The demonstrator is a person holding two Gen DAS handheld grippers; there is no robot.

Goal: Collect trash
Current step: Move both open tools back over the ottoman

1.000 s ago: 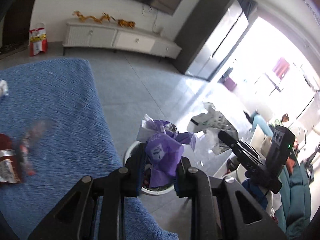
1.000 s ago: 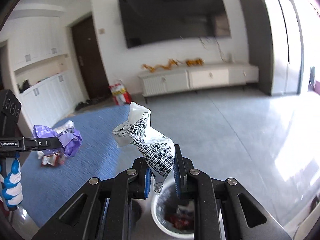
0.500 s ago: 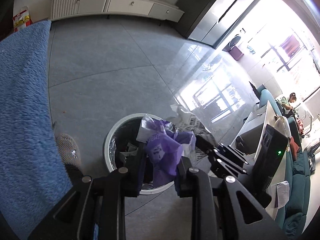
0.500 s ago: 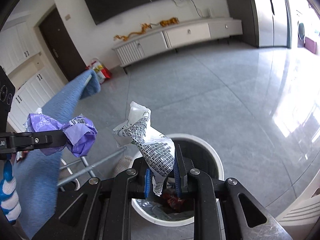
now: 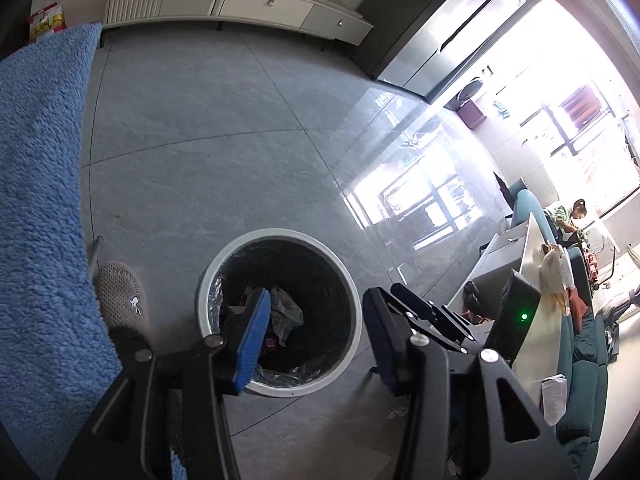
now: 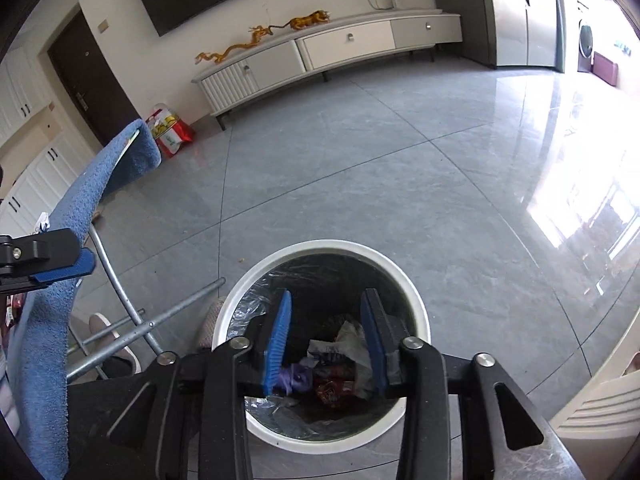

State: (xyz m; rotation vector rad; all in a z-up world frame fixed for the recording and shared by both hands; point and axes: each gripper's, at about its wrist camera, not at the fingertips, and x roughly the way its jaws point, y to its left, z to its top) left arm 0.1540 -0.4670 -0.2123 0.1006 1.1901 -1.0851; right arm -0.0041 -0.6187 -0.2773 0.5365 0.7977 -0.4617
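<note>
Nearest in the right wrist view, the right hand-held gripper (image 6: 326, 334) points steeply down with its jaws opening and nothing between the blue pads (image 6: 279, 340); it hangs straight over the mouth of the trash bin (image 6: 394, 276), which is where a release has to happen if the trash is to fall inside rather than on the floor. The left hand-held gripper (image 5: 316, 336) hangs just beside it, also aimed over the bin, its jaws likewise opening and bare. Both being parted and empty above one container suggests a drop-off step, not a pick.

Just below the pads, inside the bin's dark liner, lies the trash itself: a crumpled white printed wrapper (image 6: 352, 344), a purple wrapper (image 6: 296, 376) and a red packet (image 6: 332, 390) at the bottom. They sit loose and well under the rim, so nothing looks likely to spill.

Beside the bin, a shoe (image 5: 120, 296) of the person stands on the tiled floor, next to the metal legs (image 6: 120, 288) of a folding surface draped in a blue towel (image 5: 36, 200). The bin stands close to that surface, probably to keep the carry short.

Farther off, a white low cabinet (image 6: 344, 46) runs along the wall, a red bag (image 6: 170, 130) near its end.
</note>
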